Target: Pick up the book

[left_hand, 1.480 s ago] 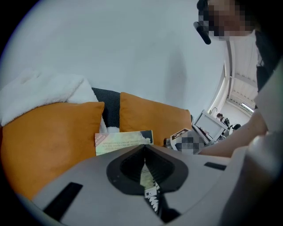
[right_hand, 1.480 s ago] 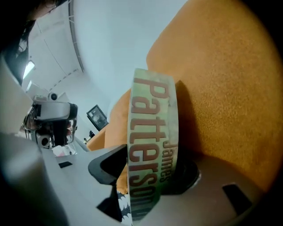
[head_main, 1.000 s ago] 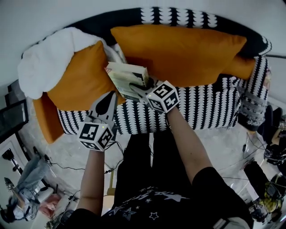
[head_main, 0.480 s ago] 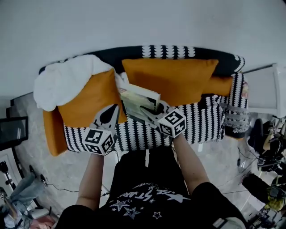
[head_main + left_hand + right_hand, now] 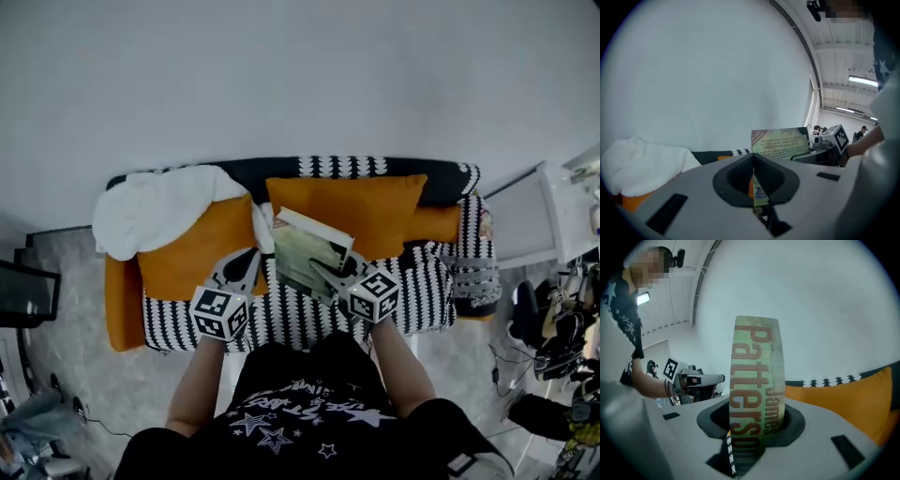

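While both grippers hold the book [image 5: 306, 249] clear above the sofa [image 5: 281, 317]: right gripper [image 5: 325, 272] clamps its spine, left gripper [image 5: 254, 258] pinches a thin cover edge.

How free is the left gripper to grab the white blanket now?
Probably not: the left gripper is shut on the book, whose spine the right gripper holds; reaching the white blanket means letting go first.
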A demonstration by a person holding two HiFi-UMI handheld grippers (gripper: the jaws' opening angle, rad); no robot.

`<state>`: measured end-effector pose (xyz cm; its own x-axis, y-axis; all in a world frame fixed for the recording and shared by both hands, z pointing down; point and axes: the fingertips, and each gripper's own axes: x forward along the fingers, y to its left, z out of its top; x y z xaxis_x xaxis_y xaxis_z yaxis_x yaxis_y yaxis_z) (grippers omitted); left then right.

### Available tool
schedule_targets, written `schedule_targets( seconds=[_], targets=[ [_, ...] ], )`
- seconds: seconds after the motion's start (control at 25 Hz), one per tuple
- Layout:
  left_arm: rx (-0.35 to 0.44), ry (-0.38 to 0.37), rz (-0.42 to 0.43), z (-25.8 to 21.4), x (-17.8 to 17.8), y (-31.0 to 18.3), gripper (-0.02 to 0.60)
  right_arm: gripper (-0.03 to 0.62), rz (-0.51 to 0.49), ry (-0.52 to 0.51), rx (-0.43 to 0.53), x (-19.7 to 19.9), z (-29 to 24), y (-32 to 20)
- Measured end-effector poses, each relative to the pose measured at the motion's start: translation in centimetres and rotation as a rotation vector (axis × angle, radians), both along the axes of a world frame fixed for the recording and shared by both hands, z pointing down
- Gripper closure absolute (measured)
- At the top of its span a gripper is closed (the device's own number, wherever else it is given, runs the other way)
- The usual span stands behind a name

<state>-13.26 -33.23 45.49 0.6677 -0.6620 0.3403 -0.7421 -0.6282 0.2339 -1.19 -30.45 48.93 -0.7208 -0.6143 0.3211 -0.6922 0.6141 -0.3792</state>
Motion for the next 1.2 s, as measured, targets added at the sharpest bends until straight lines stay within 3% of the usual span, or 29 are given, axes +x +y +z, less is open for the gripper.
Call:
schedule_targets(
  seconds=[0.32,0.56,0.84,1.2],
  targets=[
    [0.087,0.021,-0.084,-5.8,1.4,1.9,0.574,0.425,-0.026,-0.061,0.1,1.5,-6.0,0.1],
    [0.097,-0.005,-0.08,-7.2,5.0,4.9,0.572,0.425,-0.058,-0.059,0.138,4.9,-7.9,2.6],
    [0.09,-0.019,-0.052,-7.6,10.0,9.7,0.573,0.425,-0.05,-0.096,0.112,9.0,-7.5,6.1],
    [0.047,-0.047,-0.132,-6.5,11.1,15.0,0.574,0.425,-0.1,-0.115,0.062,10.5,-5.1,10.6]
  ],
)
